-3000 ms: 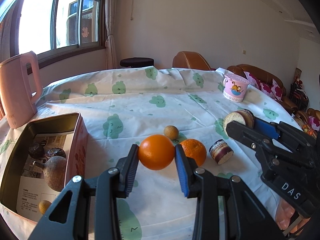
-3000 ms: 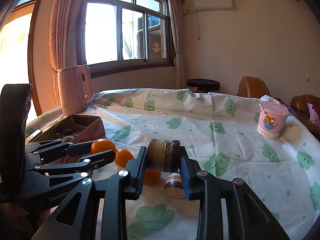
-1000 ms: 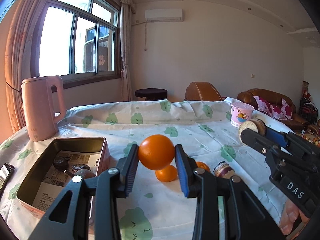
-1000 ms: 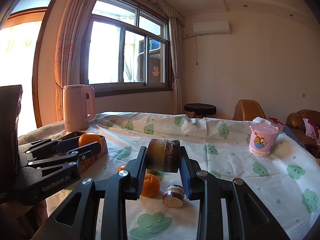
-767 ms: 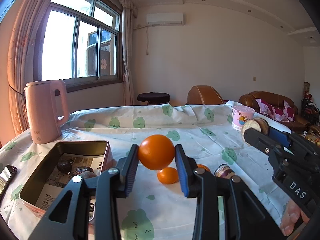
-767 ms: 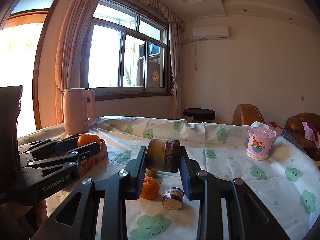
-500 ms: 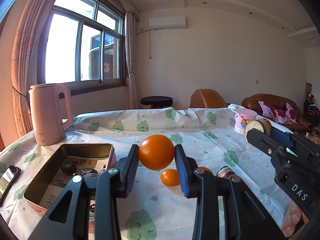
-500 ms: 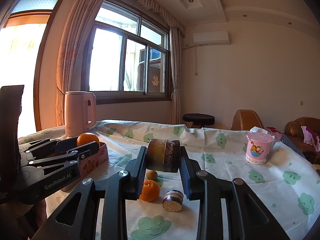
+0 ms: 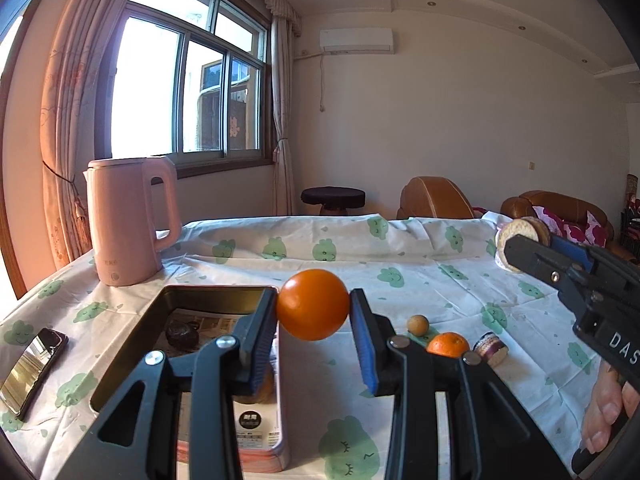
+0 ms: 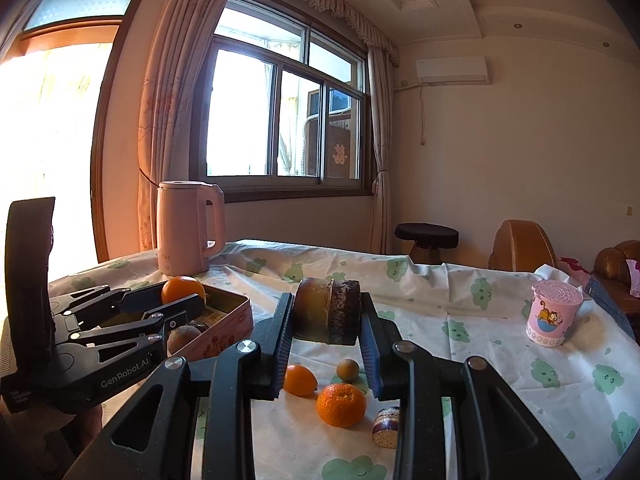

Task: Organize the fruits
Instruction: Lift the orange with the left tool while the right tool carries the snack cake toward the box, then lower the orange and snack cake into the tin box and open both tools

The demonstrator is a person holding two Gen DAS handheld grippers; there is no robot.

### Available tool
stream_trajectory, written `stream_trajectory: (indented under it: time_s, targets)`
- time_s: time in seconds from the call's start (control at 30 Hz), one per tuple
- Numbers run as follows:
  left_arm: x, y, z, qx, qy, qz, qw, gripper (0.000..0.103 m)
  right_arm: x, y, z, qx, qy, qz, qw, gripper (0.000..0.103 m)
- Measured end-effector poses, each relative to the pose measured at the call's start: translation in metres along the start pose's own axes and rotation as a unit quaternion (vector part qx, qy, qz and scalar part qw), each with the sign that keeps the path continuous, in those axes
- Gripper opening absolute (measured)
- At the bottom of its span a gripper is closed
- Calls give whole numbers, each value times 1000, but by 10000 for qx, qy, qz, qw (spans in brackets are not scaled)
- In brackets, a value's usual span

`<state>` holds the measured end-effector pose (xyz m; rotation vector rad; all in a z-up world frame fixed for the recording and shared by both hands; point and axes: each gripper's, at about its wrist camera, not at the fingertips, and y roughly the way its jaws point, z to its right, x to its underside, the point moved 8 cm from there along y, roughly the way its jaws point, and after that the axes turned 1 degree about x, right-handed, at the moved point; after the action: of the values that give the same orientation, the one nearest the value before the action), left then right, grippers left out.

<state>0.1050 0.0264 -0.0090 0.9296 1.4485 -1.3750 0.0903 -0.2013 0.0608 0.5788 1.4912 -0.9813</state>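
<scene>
The left gripper point(image 9: 313, 340) is clamped on 1 smooth round orange fruit point(image 9: 312, 304), the blue pads pressing its 2 opposite sides at the widest part, clear of the cloth. It looks firm and moderately heavy, with a glossy skin that could slip, so a hold across the widest part is the safe one. The right gripper point(image 10: 327, 344) has its jaws closed on a brown, cut cylinder-shaped fruit piece point(image 10: 327, 311), pads against the 2 flat ends; that piece appears stiff and light, with a rough rind that should not slide.

Just below and left of the left jaws sits the open rectangular metal tin point(image 9: 132, 334), lined with printed paper and already holding some dark fruits. To the right of those jaws, on the cloud-patterned bench cloth point(image 9: 400, 364), lie a small round tan fruit point(image 9: 417, 325), a dimpled mandarin point(image 9: 448, 345) and a short purple-skinned cut piece point(image 9: 491, 348). Beyond the tin stands a pink electric kettle point(image 9: 130, 220); left of it lies a dark phone point(image 9: 34, 368).
</scene>
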Motion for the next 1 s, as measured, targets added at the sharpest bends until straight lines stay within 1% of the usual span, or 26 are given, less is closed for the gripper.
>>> stream_trajectory:
  time_s: [0.17, 0.33, 0.57, 0.73, 0.87, 1.0]
  targets:
    - [-3, 2, -44, -377, -21, -91, 9992, 38, -14, 18, -25, -227, -189, -75, 9995, 33]
    - [0, 7, -90, -763, -196, -253, 9966, 38, -22, 36, -50, -456, -352, -134, 9983, 33]
    - [7, 19, -126, -1003, -302, -511, 9932, 38, -26, 63, -82, -718, -542, -290, 9955, 33]
    - [15, 25, -136, -1015, -342, -719, 9916, 38, -23, 81, -98, -883, -563, -443, 9935, 33]
    - [20, 29, -138, -866, -404, -853, 9918, 38, -17, 91, -115, -1051, -580, -605, 9909, 33]
    - [23, 32, -139, -824, -387, -934, 9915, 38, -4, 100, -136, -1219, -644, -789, 9873, 33]
